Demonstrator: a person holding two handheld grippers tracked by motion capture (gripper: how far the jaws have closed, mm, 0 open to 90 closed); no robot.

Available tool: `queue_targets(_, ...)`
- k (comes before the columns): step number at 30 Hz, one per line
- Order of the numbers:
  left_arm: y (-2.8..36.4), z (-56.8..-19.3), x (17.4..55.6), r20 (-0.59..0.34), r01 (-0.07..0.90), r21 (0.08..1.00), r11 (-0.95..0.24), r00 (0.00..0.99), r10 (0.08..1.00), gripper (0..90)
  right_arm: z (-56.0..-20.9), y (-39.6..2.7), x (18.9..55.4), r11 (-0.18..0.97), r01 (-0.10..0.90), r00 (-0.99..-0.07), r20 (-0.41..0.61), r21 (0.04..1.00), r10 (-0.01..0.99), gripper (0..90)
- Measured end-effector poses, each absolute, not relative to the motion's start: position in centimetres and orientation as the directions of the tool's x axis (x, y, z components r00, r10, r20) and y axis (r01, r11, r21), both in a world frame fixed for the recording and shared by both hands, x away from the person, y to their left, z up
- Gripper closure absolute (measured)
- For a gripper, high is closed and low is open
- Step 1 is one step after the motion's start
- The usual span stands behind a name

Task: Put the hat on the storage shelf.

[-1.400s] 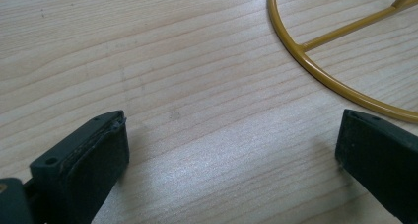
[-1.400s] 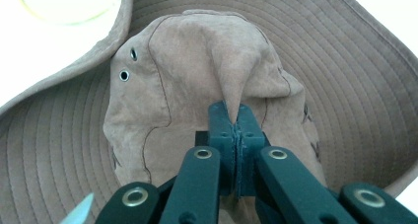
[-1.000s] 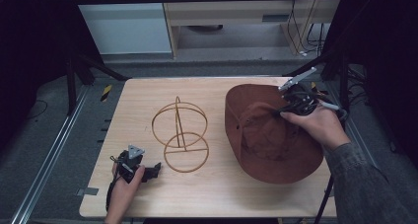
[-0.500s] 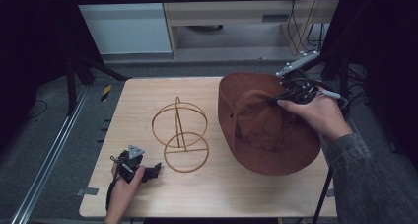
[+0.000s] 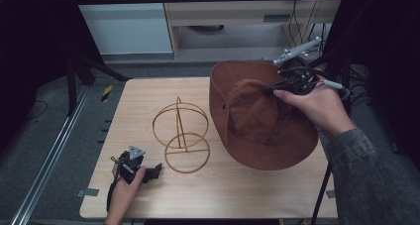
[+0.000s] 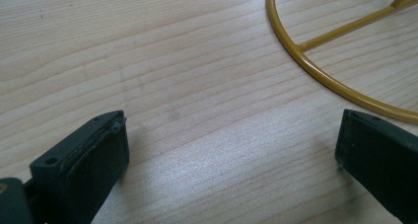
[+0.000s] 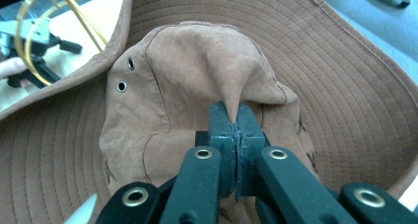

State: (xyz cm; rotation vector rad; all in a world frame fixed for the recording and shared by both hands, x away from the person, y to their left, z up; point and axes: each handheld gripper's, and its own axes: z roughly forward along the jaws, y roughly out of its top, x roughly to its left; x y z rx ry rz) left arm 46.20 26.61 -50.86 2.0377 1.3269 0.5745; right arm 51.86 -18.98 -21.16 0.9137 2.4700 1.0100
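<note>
Right gripper (image 7: 235, 123) has its jaws pressed together on a pinch of cloth at the crown of the brown brimmed hat (image 5: 257, 121), and in the high view the hat is lifted at its far side, with the near brim low over the wooden table (image 5: 148, 200), so it stands tilted with the crown turned toward the person. Left gripper (image 6: 231, 150) rests low on the table at the near left corner, jaws wide apart and holding nothing, just beside the base ring of the gold wire hat stand (image 5: 181, 134).

I judge that the step in hand is carrying the hat toward the stand, to set it on the wire dome. The next move calls for raising the hat above the top of the stand and turning the crown opening downward before lowering.

For room, the hat reaches close to the right table edge and the stand is just to its left, so the brim may catch the wire. The left hand could steady the base ring.
</note>
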Motion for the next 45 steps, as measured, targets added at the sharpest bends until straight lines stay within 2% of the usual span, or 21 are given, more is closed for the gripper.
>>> queue_targets(17, 26.6, -50.9, 46.2, 0.02, 0.641, 0.709, -0.293, 0.397, 0.917, 0.0, -17.7, -16.0, 50.4, 0.571, 0.348, -0.786, -0.1, 0.744, 0.61, 89.1)
queue_targets(35, 26.6, -50.9, 46.2, 0.019, 0.64, 0.712, -0.289, 0.394, 0.919, 0.0, -15.8, -12.7, 48.9, 0.527, 0.26, -0.81, -0.114, 0.809, 0.575, 89.1)
queue_targets(45, 26.6, -50.9, 46.2, 0.018, 0.642, 0.71, -0.29, 0.395, 0.918, 0.0, -16.0, -11.1, 49.0, 0.52, 0.244, -0.823, -0.109, 0.818, 0.557, 89.1)
